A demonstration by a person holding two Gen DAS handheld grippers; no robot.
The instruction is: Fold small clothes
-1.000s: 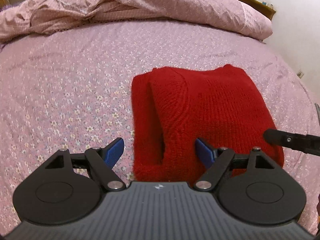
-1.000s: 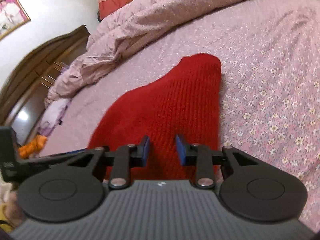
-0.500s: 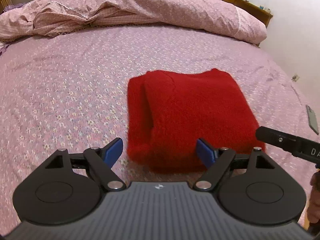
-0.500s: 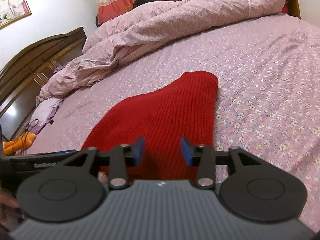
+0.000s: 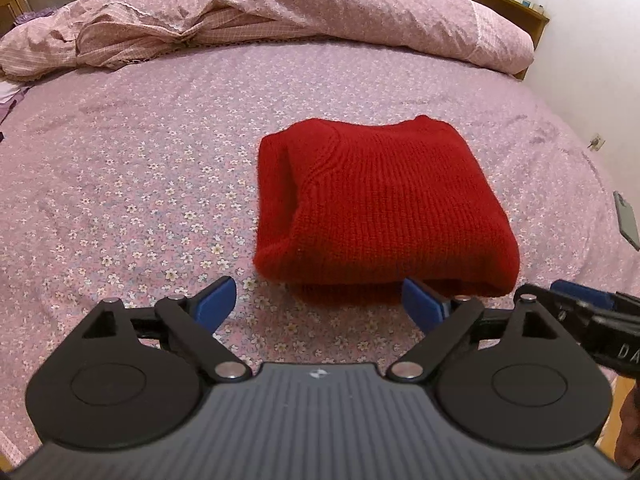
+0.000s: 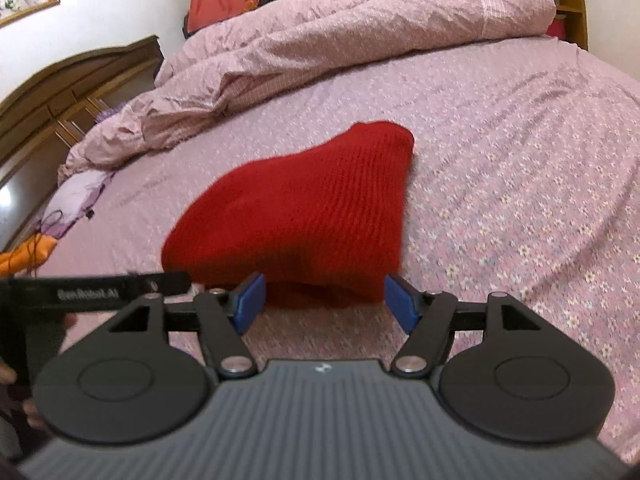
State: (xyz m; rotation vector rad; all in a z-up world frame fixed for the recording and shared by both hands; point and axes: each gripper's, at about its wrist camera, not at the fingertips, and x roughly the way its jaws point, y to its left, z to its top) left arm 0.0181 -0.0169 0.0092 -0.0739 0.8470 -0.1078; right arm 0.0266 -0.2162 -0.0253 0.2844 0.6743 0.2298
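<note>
Your red ribbed knit sweater [image 5: 380,208] already sits as a compact folded rectangle on the bed's pink flower-print sheet [image 5: 132,184], just ahead of both tools, so the fold on this piece looks done. Your left tool [image 5: 318,300] stands wide, its jaws having just been opening, nothing between the blue pads [image 5: 218,300]; the sweater's near edge lies just past the right-hand pad, not pressed by it. Your right tool [image 6: 326,300] has also just been opening, jaws parted about as wide as the near hem, and the pads [image 6: 250,300] are clear of the knit with only sheet between them. Neither tool holds anything. In the left wrist view the right tool's arm shows at the far right, beside the sweater's near corner. Layers look stacked fairly even; a folded-in sleeve or side panel shows along the left edge of the bundle, slightly bulky, no loose part trailing out that you can see. What's left, as a judgement: maybe a quick pat or square-up, or setting it aside. Rumpled pink quilt [image 5: 280,12] bunched well beyond the sweater; a small lilac cloth [image 6: 76,196] lies far to the left of the right tool, possibly the next item, can't tell.
</note>
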